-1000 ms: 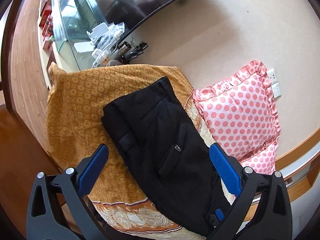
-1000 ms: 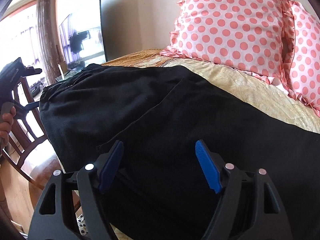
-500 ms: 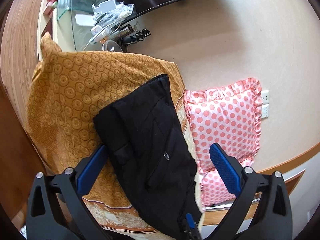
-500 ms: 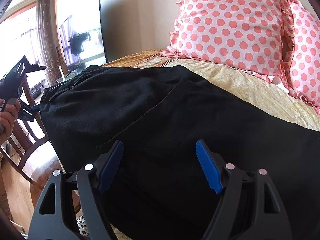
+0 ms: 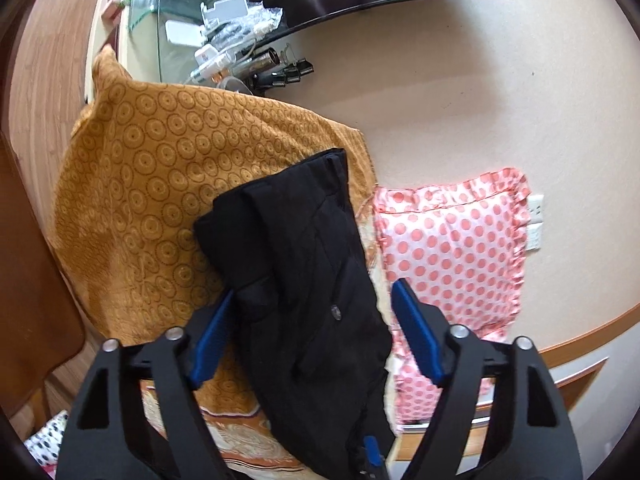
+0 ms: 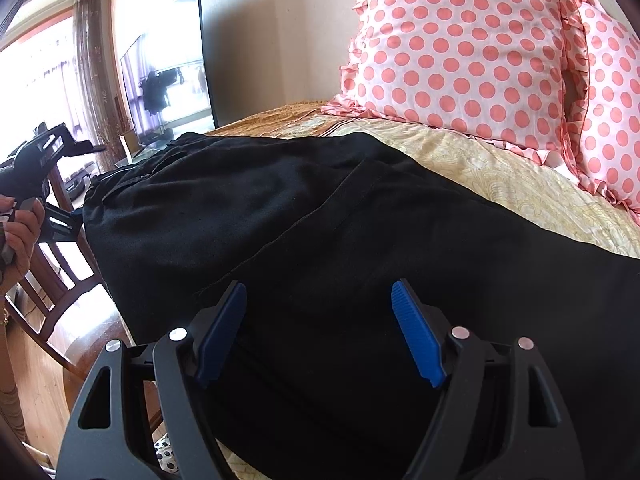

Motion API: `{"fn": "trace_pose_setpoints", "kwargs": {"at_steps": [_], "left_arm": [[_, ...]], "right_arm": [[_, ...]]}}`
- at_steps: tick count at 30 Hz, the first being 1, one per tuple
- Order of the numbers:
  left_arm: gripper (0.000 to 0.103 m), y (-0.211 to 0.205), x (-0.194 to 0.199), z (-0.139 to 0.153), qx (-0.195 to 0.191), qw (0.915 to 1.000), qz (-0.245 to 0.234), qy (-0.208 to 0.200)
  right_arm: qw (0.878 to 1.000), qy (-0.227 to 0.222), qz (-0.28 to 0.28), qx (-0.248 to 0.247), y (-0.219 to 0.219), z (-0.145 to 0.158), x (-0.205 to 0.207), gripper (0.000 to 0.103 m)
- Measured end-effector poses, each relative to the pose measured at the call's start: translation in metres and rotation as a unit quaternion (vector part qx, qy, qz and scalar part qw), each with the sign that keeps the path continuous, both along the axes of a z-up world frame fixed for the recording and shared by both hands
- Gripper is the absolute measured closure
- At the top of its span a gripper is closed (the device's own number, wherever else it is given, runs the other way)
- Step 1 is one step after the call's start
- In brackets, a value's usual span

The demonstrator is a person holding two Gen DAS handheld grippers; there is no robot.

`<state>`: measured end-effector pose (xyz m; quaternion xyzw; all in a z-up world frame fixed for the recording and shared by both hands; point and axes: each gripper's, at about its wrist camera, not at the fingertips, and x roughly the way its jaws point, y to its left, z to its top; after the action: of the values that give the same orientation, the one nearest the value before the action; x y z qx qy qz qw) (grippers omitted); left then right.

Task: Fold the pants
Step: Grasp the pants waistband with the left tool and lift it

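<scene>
Bright daylight floods in from the blown-out window at the right wrist view's left edge. The folded black fabric pants lose detail in shadow. Fisheye distortion bends both views' edges, with dark vignetted corners.

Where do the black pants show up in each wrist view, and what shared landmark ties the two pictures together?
Left wrist: the black pants run from centre to bottom edge, lying on the orange bedspread, between the open left gripper fingers.
Right wrist: the pants fill the middle and lower frame, under the open right gripper.
Shared landmark: the pink polka-dot pillow, right of the pants in both.
</scene>
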<state>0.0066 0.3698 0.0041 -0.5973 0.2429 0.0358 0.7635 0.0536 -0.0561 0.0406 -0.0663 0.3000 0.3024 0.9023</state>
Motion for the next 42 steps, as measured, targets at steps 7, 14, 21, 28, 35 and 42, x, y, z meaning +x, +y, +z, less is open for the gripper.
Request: {"fn": "trace_pose_setpoints", "kwargs": {"at_steps": [7, 14, 21, 28, 35, 42], "left_arm": [[0.089, -0.026, 0.008, 0.028, 0.147, 0.9885, 0.007, 0.036], [0.096, -0.063, 0.018, 0.066, 0.249, 0.9683, -0.023, 0.007], [0.096, -0.136, 0.034, 0.112, 0.319, 0.9406, -0.101, -0.056], [0.097, -0.222, 0.068, 0.147, 0.34, 0.9096, -0.206, -0.121], [0.097, -0.332, 0.089, 0.142, 0.321, 0.8691, -0.332, -0.176], [0.097, -0.431, 0.101, 0.067, 0.265, 0.8249, -0.484, -0.124]], "right_arm": [[1.0, 0.002, 0.005, 0.019, -0.012, 0.002, -0.006, 0.026], [0.998, -0.003, -0.004, 0.056, -0.046, 0.009, -0.014, 0.024], [0.995, -0.023, -0.05, 0.083, -0.1, 0.02, -0.02, 0.02], [0.987, -0.016, -0.116, 0.11, -0.162, 0.017, -0.022, 0.02], [0.972, -0.013, -0.192, 0.137, -0.217, -0.005, -0.03, 0.02], [0.958, -0.002, -0.253, 0.132, -0.255, -0.029, -0.033, 0.02]]}}
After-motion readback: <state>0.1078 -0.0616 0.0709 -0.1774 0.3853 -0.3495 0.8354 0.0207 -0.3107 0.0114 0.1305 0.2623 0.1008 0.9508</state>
